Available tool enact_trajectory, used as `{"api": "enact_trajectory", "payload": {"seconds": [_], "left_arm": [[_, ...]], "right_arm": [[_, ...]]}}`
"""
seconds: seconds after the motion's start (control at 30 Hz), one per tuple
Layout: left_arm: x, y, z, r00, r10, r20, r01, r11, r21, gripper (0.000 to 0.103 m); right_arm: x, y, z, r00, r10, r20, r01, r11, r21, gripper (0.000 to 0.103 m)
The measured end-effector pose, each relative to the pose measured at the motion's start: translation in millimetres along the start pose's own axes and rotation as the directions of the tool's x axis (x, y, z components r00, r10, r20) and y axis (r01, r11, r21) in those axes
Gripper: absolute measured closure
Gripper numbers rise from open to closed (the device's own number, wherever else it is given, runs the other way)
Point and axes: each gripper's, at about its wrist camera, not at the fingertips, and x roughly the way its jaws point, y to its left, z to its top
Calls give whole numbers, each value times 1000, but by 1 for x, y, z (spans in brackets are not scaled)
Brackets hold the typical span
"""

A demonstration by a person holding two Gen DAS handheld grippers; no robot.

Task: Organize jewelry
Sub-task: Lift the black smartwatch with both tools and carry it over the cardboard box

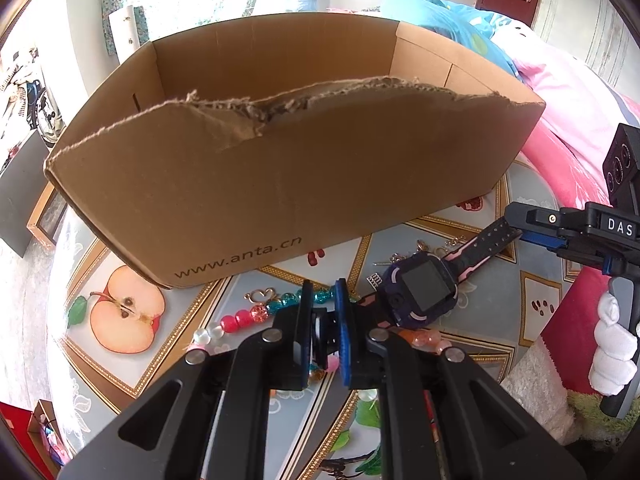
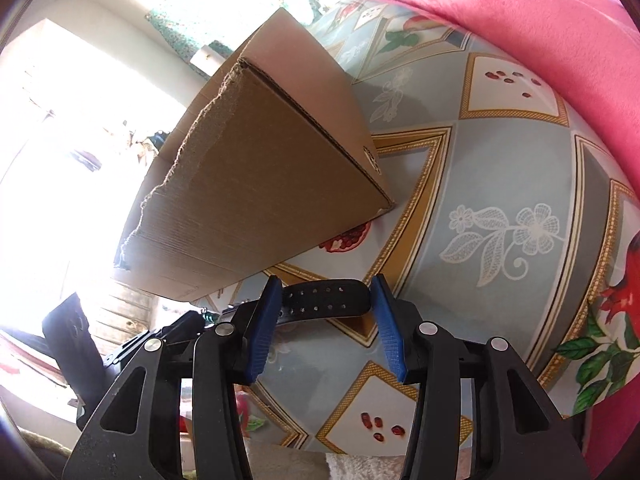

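A dark purple child's watch with pink-trimmed straps lies on the patterned table beside a torn cardboard box. My left gripper is nearly closed on the watch's near strap, just left of the watch face. The far strap, black with holes, runs up to my right gripper. In the right wrist view that strap lies across the gap at the tips of the right gripper, whose blue pads stand apart from its faces. A coloured bead bracelet lies under the left fingers.
Small metal charms lie between the watch and the box. The box is open on top, with a ragged front edge. A pink blanket borders the table on the right. A white-gloved hand holds the right gripper's handle.
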Motion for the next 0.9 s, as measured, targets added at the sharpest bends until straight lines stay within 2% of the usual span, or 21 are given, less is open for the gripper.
{"api": "enact_trajectory", "payload": {"seconds": [0.17, 0.23, 0.3, 0.4, 0.53, 0.57, 0.63, 0.9], "left_arm": [[0, 1, 1, 1000, -1, 1, 1, 1000, -5, 93], [-1, 1, 1, 1000, 0, 5, 0, 1000, -2, 93], [-3, 1, 1, 1000, -6, 12, 6, 1000, -4, 93], [-7, 0, 1, 1000, -16, 24, 16, 1000, 1, 93], [-18, -1, 3, 998, -35, 48, 35, 999, 3, 93], [-22, -1, 4, 998, -37, 58, 37, 999, 5, 93], [-30, 0, 5, 995, -45, 84, 44, 999, 7, 93], [-50, 2, 7, 988, -106, 113, 108, 994, -18, 93]], "right_arm": [[1, 6, -1, 1000, -4, 8, 4, 1000, -23, 59], [5, 16, 0, 1000, -22, 16, 23, 999, -40, 64], [6, 24, -1, 999, -35, 24, 36, 997, -66, 77], [8, 37, 2, 999, -38, 39, 43, 993, -112, 86], [3, 55, -4, 997, -40, 65, 50, 985, -165, 89], [-15, 46, -6, 997, -29, 74, 41, 984, -172, 89], [-23, 48, -5, 995, -26, 91, 43, 982, -186, 89], [-34, 44, 2, 994, -12, 104, 31, 982, -185, 89]]}}
